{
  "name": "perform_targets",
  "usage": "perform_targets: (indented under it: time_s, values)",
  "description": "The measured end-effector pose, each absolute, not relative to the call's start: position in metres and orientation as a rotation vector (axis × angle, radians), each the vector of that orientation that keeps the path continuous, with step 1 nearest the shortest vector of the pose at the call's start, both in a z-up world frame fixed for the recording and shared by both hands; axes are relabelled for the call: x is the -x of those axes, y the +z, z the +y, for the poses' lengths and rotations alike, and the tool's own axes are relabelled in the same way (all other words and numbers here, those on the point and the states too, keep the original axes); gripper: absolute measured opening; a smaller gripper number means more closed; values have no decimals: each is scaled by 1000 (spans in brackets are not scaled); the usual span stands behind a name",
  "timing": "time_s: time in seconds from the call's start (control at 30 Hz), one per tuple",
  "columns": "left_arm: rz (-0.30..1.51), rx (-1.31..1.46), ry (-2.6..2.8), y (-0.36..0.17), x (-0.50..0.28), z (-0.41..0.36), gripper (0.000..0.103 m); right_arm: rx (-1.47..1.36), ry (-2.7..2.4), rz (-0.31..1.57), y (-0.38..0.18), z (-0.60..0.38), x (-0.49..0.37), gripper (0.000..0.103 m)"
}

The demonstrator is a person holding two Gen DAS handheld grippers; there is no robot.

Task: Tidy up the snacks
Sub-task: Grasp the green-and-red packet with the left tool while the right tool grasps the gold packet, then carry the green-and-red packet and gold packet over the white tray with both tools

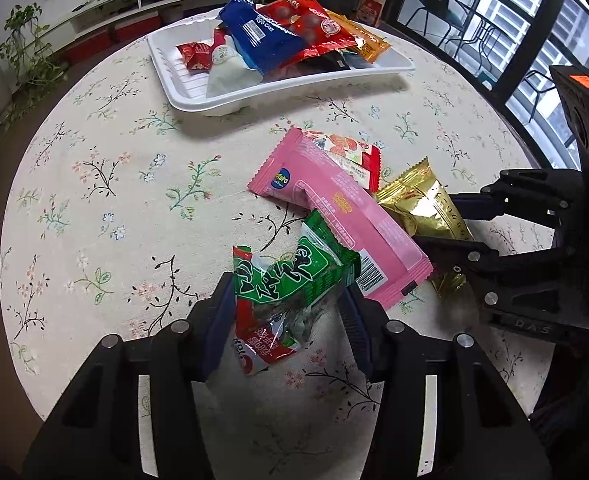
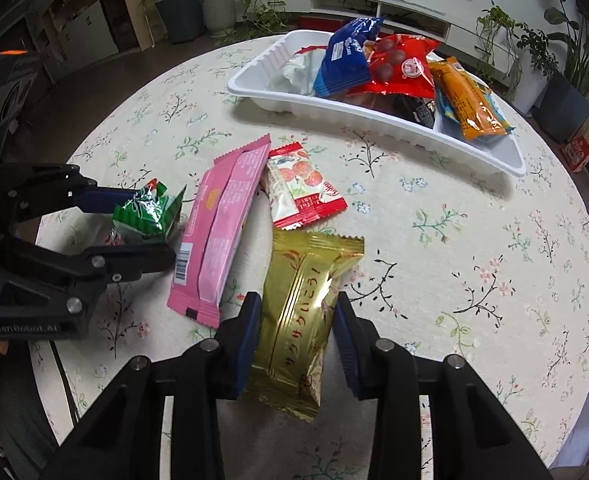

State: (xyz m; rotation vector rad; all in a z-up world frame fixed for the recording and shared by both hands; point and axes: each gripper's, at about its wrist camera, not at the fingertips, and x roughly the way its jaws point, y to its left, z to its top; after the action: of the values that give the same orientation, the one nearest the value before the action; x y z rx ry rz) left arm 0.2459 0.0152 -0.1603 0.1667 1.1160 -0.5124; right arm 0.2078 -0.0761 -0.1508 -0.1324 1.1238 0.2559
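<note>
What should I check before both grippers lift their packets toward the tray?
1. Left gripper around the green packet: ok, packet between the pads.
2. Right gripper around the gold packet: ok.
3. Pads pressing firmly on both packets: cannot tell.
4. Pink packet clear of the green one: not ok, they overlap.
5. White tray has room: ok, bare floor at its near-left end.

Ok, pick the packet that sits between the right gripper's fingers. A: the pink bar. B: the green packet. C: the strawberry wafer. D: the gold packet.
D: in the right wrist view the gold packet lies lengthwise between the right gripper fingers, while the green packet sits in the left gripper.
</note>
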Motion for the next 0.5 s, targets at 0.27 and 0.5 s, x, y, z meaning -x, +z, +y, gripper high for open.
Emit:
perform_targets:
  time_s: [0.27,0.5]
  values:
    - [1095,-145,-477,-157,-241,20,41,104,267,1101,-149,-87,-199,35]
    - [1082,-110,-464,-152,-233,23,41,40,261,1086,-144,-109,-191,33]
